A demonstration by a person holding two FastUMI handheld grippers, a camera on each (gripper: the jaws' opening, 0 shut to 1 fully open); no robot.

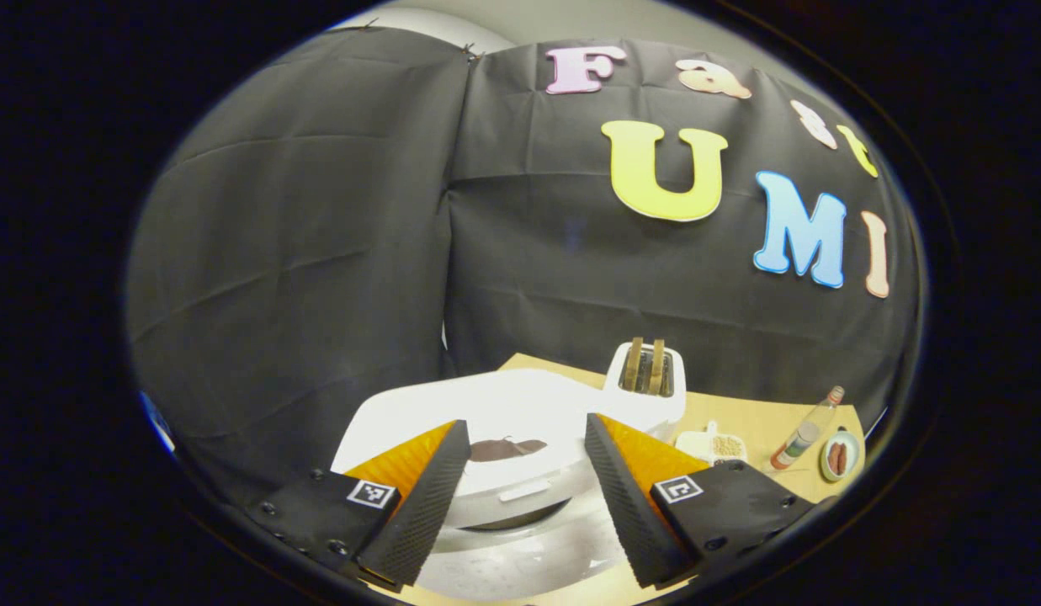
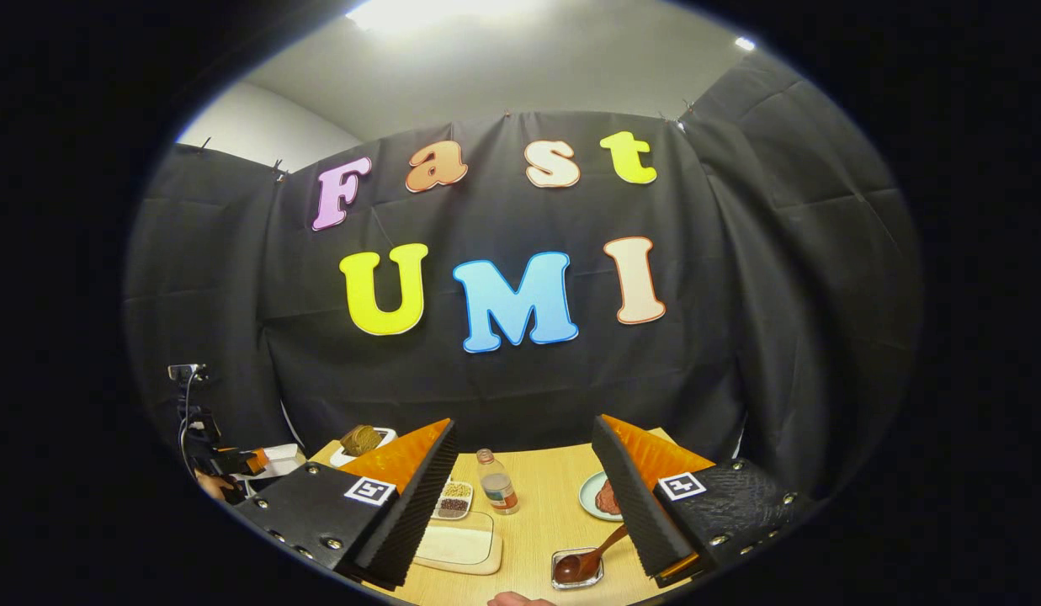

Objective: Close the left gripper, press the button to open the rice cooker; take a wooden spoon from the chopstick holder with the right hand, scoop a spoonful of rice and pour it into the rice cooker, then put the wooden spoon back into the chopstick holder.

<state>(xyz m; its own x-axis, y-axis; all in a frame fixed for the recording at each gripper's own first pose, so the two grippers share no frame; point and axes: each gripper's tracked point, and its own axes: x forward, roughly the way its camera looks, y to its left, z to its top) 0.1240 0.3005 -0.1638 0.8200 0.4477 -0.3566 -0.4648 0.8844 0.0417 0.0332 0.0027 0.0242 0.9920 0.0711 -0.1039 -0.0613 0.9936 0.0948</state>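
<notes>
Left hand-held gripper [image 1: 527, 497] hovered above the closed rice cooker [image 1: 503, 454], jaws apart.
Recommended: bring the fingers together first, then press the button squarely. Right hand-held gripper [image 2: 524, 505] waited, jaws apart, over the desk [image 2: 537, 522].

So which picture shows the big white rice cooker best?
The left gripper view: the rice cooker sits close and large between that gripper's open fingers, lid down. In the right gripper view, a small white bit at the far left edge may be it; I can't tell.
</notes>
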